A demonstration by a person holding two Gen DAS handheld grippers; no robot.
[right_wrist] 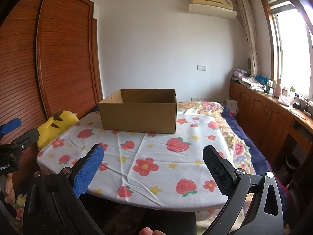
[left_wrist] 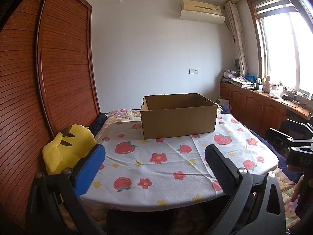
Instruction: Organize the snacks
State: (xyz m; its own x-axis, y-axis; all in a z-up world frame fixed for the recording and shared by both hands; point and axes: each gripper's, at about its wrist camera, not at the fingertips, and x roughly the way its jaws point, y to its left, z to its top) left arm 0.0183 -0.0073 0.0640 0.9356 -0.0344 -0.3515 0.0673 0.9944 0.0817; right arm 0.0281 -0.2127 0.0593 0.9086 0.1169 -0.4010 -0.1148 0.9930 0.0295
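Snacks are nowhere in view, so the sorting looks unstarted: the cardboard box (left_wrist: 178,115) sits open at the far side of the desk (left_wrist: 156,168), its inside hidden. Left hand-held gripper (left_wrist: 154,168) and right hand-held gripper (right_wrist: 153,169) both hover spread wide, gripping nothing.

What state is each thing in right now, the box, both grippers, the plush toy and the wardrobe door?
Cardboard box: open-topped, upright on the tablecloth.
Left gripper: jaws wide apart, holding nothing.
Right gripper: jaws wide apart, holding nothing.
Yellow plush toy: slumped beside the table.
Wardrobe door: closed.
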